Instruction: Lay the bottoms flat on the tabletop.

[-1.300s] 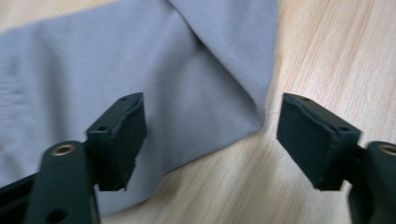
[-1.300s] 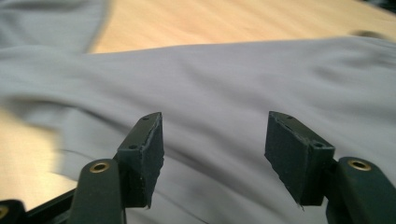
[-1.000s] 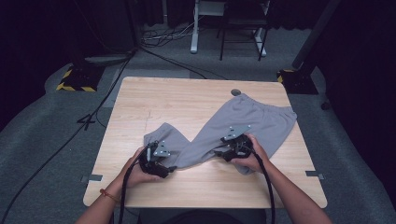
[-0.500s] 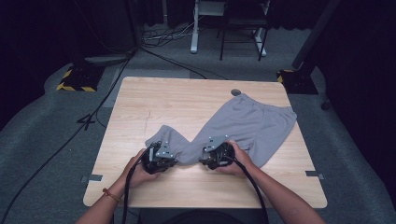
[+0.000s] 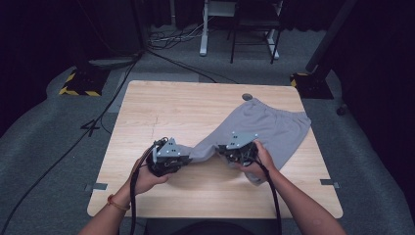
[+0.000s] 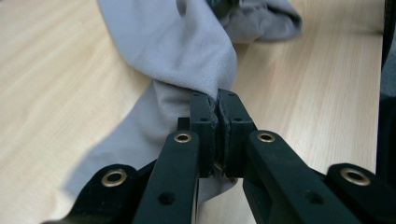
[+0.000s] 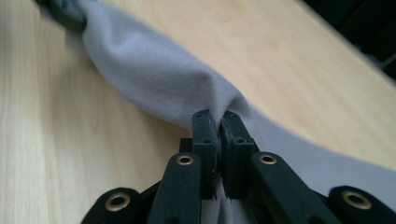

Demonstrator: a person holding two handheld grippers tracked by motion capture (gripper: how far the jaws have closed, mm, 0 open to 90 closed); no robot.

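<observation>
Item: grey sweatpants [image 5: 264, 129], lying on a light wooden table [image 5: 161, 105]. In the high view the waist end spreads flat toward the right of the centre of the frame, while the leg end runs down and left toward the two grippers at lower centre.

Left gripper [image 5: 182, 157]: jaws pinched together on a fold of the leg fabric; its own view shows cloth squeezed between the black pads [image 6: 205, 126], the rest of the leg trailing up the frame.

Right gripper [image 5: 226, 152]: its jaws have just been closing and now clamp a gathered ridge of the same grey cloth [image 7: 154, 79], seen between the pads in its own view.

Reason for the hold: two grips set apart along one leg give control of both ends of that stretch, likely so the leg can be lifted and folded or straightened without bunching. The waist stays on the table, probably as an anchor by its own weight.

Also present: a small dark round hole [image 5: 247, 97] in the tabletop, just above the waistband.
</observation>
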